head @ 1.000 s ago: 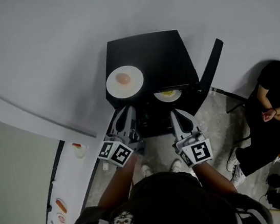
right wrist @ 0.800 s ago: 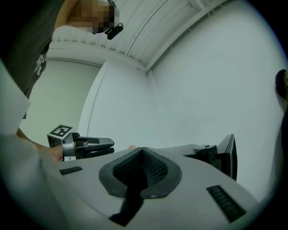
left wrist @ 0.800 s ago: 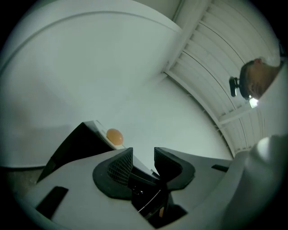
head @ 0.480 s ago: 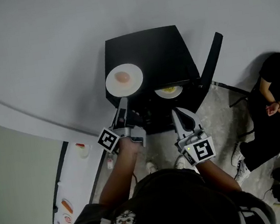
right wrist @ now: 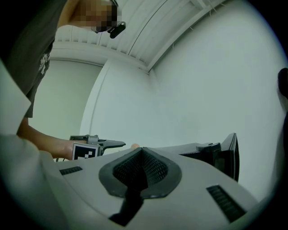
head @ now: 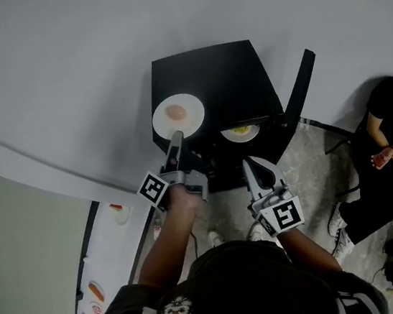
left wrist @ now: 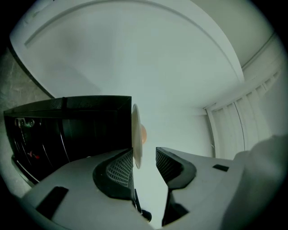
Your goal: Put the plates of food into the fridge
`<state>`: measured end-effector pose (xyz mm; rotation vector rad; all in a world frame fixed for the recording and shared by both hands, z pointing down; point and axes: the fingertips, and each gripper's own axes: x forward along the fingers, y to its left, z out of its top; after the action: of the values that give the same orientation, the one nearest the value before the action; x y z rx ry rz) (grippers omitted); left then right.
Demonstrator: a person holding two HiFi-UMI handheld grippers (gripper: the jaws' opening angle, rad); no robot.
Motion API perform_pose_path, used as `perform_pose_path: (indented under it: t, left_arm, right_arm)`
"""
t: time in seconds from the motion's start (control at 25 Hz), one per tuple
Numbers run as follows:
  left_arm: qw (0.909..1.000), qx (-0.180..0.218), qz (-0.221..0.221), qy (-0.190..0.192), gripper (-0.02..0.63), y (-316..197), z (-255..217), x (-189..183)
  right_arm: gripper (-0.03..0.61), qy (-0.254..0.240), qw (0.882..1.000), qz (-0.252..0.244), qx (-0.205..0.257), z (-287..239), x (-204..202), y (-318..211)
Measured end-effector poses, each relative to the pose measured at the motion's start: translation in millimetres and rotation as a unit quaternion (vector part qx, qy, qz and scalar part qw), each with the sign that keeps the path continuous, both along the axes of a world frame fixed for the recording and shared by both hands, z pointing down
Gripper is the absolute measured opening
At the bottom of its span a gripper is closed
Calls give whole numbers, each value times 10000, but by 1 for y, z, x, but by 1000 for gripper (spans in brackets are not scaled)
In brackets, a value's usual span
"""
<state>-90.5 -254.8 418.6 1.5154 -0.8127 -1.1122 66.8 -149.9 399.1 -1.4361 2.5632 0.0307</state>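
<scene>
A white plate [head: 177, 115] with a pinkish piece of food sits on top of the small black fridge [head: 221, 76]. My left gripper [head: 177, 139] is rolled on its side at the plate's near edge. In the left gripper view the plate's rim [left wrist: 135, 139] stands between the jaws of that gripper [left wrist: 145, 155]. The jaws have just been opening and do not press on it. A second plate [head: 241, 133] with yellow food lies inside the fridge. My right gripper [head: 250, 163] hangs shut in front of the fridge, holding nothing [right wrist: 142, 150].
The fridge door [head: 298, 98] stands open to the right. A person [head: 391, 147] sits on the floor at the far right. A white counter [head: 119, 229] with small food items runs along the left. A pale wall is behind the fridge.
My left gripper has rolled onto its side, moved forward to the plate on the fridge top, and opened its jaws. The right gripper has stayed where it was.
</scene>
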Motion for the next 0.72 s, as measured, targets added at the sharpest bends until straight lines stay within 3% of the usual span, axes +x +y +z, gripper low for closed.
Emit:
perform_pose_path:
  t: [0.16, 0.32, 0.72]
  left_arm:
    - [9998, -180, 83, 70, 159, -4, -1, 2]
    - [9993, -357, 100, -95, 55, -7, 7, 7]
    - [9992, -302, 142, -225, 47, -1, 5, 9]
  right_arm:
    - [25, 14, 9999, -89, -48, 6, -4, 5]
    - [25, 83, 9997, -149, -195, 17, -4, 9]
    - [25, -9, 9996, -234, -149, 14, -12, 12]
